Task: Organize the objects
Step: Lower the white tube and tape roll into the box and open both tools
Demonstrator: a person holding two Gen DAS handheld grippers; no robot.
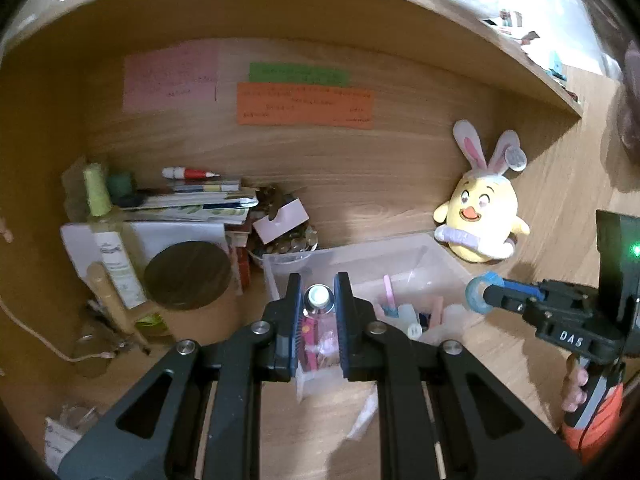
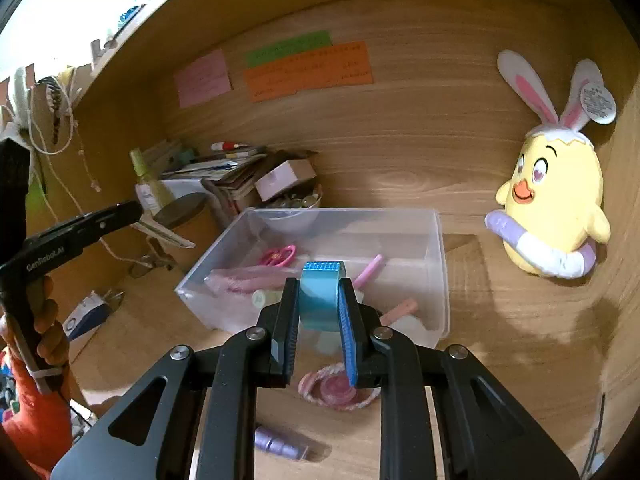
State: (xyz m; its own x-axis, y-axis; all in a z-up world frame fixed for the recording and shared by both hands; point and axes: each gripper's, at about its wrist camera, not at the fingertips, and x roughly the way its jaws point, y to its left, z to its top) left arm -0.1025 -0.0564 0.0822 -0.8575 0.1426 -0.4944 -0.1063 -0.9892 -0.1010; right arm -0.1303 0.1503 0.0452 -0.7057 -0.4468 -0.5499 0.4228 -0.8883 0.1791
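A clear plastic bin (image 2: 439,264) stands on the wooden desk and holds pink scissors (image 2: 278,256), pink sticks and small items. My left gripper (image 1: 318,304) is shut on a small clear bottle with a white cap (image 1: 319,298), held over the bin's near left edge (image 1: 276,280). My right gripper (image 2: 320,300) is shut on a blue tape roll (image 2: 320,294), held above the bin's near side. The right gripper (image 1: 486,295) also shows in the left wrist view with the tape roll (image 1: 474,294) at its tip, over the bin's right edge.
A yellow bunny-eared plush (image 2: 552,204) sits right of the bin. Books, a green-capped bottle (image 1: 108,236), a round dark lid (image 1: 188,274) and a bowl of coins (image 1: 288,242) crowd the back left. A pink round item (image 2: 340,388) and a purple spool (image 2: 280,446) lie near the front.
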